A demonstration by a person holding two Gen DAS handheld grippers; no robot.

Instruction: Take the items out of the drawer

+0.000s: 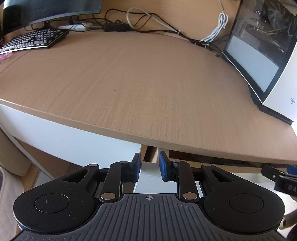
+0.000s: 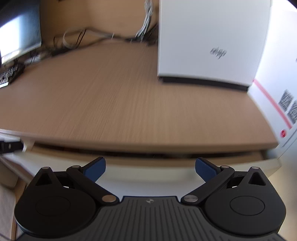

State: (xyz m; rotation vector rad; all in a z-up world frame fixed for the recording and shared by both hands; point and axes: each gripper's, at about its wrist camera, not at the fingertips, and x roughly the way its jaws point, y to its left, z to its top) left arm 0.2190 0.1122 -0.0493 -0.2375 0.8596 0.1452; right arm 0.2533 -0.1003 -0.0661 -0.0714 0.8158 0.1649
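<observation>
- The left gripper (image 1: 149, 165) points down at the left end of the drawer (image 1: 154, 172), just under the front edge of the desk (image 1: 148, 89). Its blue pads (image 1: 163, 166) stand a narrow gap apart on either side of the drawer's white front corner; whether they press on it cannot be told.
- The right gripper (image 2: 150, 166) hovers before the middle of the drawer front (image 2: 148, 178), fingers spread wide with nothing between them.
- The drawer is pulled out only a little, showing a dark slit (image 2: 130, 153) under the desktop; no items inside can be made out.
- In the left wrist view, the tip of the right gripper (image 1: 278, 176) shows at the right edge, near the same drawer front.
- The wood-grain desktop is bare across its near and middle part.
- Far right on the desk stands a white computer case (image 2: 209, 37), with a glass side panel (image 1: 259, 52) in the left view.
- Far left lie a black keyboard (image 1: 33, 39) and a monitor (image 1: 52, 9).
- A tangle of black and white cables (image 1: 148, 20) runs along the back wall.
- A white box with a pink stripe and printed codes (image 2: 278, 103) sits at the right edge in the right wrist view.
</observation>
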